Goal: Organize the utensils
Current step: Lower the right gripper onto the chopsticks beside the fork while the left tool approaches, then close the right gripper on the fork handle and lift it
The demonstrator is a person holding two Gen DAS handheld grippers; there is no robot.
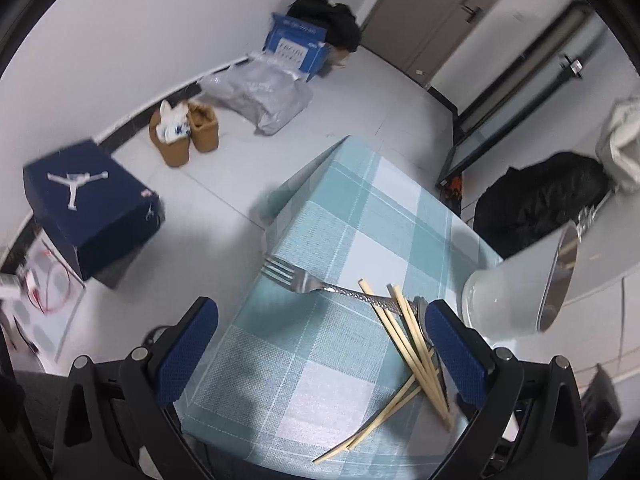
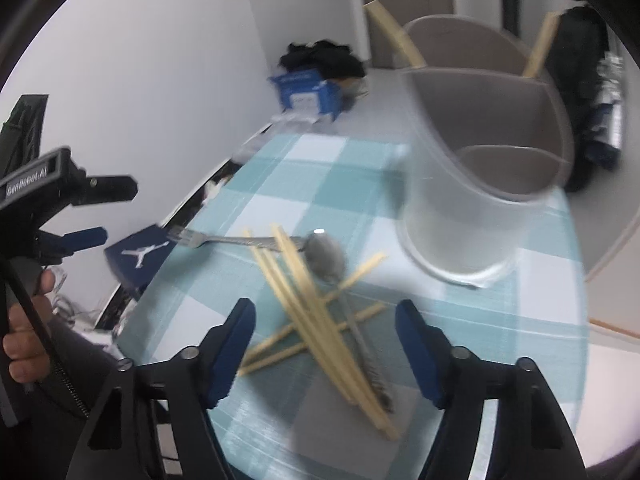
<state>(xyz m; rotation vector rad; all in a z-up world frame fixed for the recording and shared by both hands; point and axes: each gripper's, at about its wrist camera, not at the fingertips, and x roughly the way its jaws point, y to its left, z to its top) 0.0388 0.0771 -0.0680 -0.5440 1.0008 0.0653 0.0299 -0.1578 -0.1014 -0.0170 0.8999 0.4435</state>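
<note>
The utensils lay in a loose heap on the counter (image 2: 460, 320), which was covered by a checked cloth. In the heap were one fork (image 2: 224, 239), one spoon (image 2: 326, 258) and a bundle of wooden chopsticks (image 2: 316, 320) crossing each other over the spoon's handle. I could count about seven or eight chopsticks on the cloth, but the blur and the overlap did not allow an exact number. Just behind the heap stood one pale holder (image 2: 488, 184) with inner compartments; two more chopsticks (image 2: 394, 36) were already leaning in its far compartment.

So, in my judgement, the task was only at its start: two sticks were sorted, while the fork, the spoon and all the other chopsticks were waiting on the cloth.

The right tool (image 2: 326, 350) hung above the heap with its jaws apart and nothing pressed between the blue pads. The left tool (image 1: 320, 346) was also wide open and empty, over the counter's edge beside the fork, and it appeared in the right camera too, in a person's hand (image 2: 26, 344).

On the floor were two blue boxes (image 1: 94, 204) and a grey bag (image 1: 260, 96).
</note>
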